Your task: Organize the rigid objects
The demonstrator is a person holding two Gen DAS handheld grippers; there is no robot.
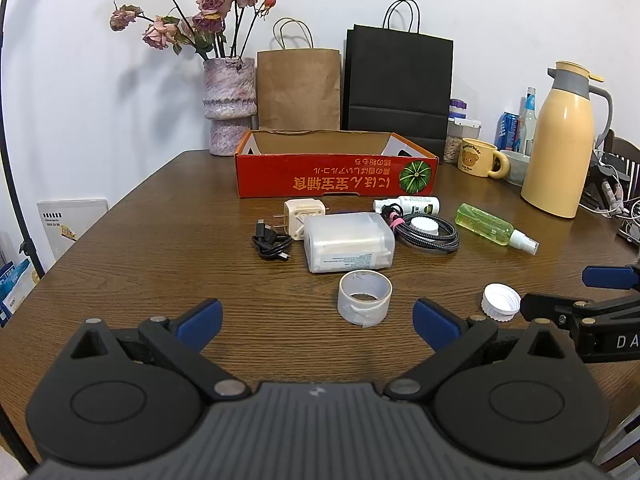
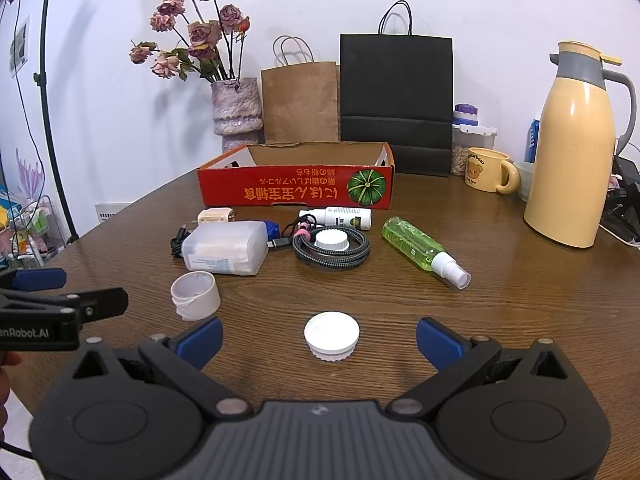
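Above the table [image 1: 120, 240], left tool [image 1: 318, 322] and right tool [image 2: 319, 340] level, wide open (both empty).

A: What hides behind the box [image 1: 336, 176]?

B: Its floor; the front wall covers it in both views. The adapter [image 2: 215, 216] sits half behind the case [image 2: 225, 253] in the right view.

A: And the edges?

B: The right claw [image 1: 560, 292] is cut off by the left view's edge. The case label's print is too small to read.
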